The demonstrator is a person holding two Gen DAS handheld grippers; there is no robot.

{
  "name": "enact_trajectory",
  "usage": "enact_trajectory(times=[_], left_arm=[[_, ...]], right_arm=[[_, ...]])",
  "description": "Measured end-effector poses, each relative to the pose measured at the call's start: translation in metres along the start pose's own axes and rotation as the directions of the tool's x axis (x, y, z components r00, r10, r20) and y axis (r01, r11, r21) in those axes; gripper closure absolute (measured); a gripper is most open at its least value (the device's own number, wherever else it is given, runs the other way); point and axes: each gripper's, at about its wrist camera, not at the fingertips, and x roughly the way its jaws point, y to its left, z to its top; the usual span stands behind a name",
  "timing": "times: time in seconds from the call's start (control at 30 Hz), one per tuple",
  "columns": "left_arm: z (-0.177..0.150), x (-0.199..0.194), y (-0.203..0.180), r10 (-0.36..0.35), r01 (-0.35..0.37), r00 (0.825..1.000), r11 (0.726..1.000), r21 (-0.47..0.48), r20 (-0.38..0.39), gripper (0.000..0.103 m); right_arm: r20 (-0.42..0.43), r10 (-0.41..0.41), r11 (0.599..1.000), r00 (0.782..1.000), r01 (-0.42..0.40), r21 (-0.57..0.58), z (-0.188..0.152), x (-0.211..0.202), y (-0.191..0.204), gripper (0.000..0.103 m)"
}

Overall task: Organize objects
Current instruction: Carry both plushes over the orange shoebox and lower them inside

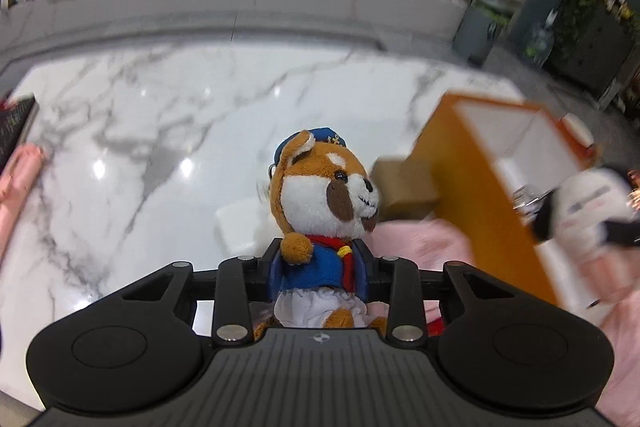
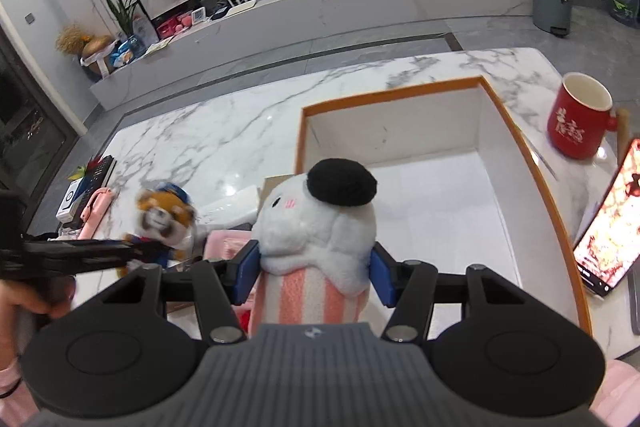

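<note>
Clamped at its blue-jacketed middle between our left gripper's [image 1: 319, 269] jaws, the sailor fox plush [image 1: 320, 203] rides above the marble table [image 1: 160, 115], its head clear and upright. Our right gripper [image 2: 316, 269] pinches the white plush with the black cap [image 2: 320, 223] around its pink-striped body, just before the near wall of the orange-rimmed box [image 2: 532, 163], which looks empty. We judge the step to be carrying both toys into that box. We should lift each over the rim before lowering, keep the two grippers apart, and steer clear of the red mug [image 2: 580, 119] and the lit phone [image 2: 608, 227] beside the box.
</note>
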Motion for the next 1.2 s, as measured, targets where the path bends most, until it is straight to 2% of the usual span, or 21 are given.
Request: enact_trajectory(times=[0.13,0.2,0.3,0.43,0.53,0.7,0.9,1.07,1.1,1.2], left_arm=[[0.008,-0.035,-0.045,-0.061,0.058,0.994,0.998,0.034,0.086,0.064],[0.011,-0.042,-0.071,-0.105,0.1,0.99,0.993,0.056,0.092,0.064],[0.012,-0.037,-0.11,-0.172,0.166,0.983,0.982,0.086,0.069,0.064],[0.012,-0.007,-0.153,-0.214,0.213,0.977,0.969,0.122,-0.006,0.064],[0.006,0.023,-0.178,-0.204,0.213,0.976,0.967,0.141,-0.08,0.064],[0.0,0.058,-0.205,-0.122,0.146,0.984,0.969,0.199,-0.129,0.064],[-0.003,0.077,-0.216,-0.119,0.159,0.972,0.968,0.197,-0.2,0.064],[-0.007,0.097,-0.228,-0.124,0.171,0.962,0.968,0.183,-0.243,0.065],[-0.008,0.099,-0.229,-0.123,0.171,0.961,0.968,0.182,-0.247,0.065],[-0.008,0.107,-0.232,-0.11,0.164,0.956,0.969,0.185,-0.271,0.065]], right_arm=[[0.031,-0.043,0.998,0.999,0.044,-0.034,-0.007,-0.006,-0.007,0.044],[0.043,-0.056,0.997,0.997,0.058,-0.047,-0.009,-0.009,-0.012,0.044],[0.053,-0.096,0.993,0.994,0.099,-0.059,-0.014,-0.013,-0.024,0.044],[0.052,-0.133,0.988,0.99,0.136,-0.071,-0.015,-0.012,-0.043,0.044],[0.041,-0.169,0.981,0.985,0.172,-0.093,-0.017,-0.007,-0.057,0.044],[0.018,-0.213,0.967,0.977,0.214,-0.14,-0.021,0.011,-0.072,0.044],[-0.046,-0.181,0.966,0.982,0.169,-0.195,-0.022,0.033,-0.094,0.044],[-0.039,-0.161,0.953,0.986,0.145,-0.266,-0.02,0.038,-0.095,0.044],[-0.043,-0.164,0.949,0.986,0.146,-0.279,-0.019,0.039,-0.095,0.044],[-0.025,-0.187,0.904,0.982,0.162,-0.395,-0.021,0.045,-0.091,0.044]])
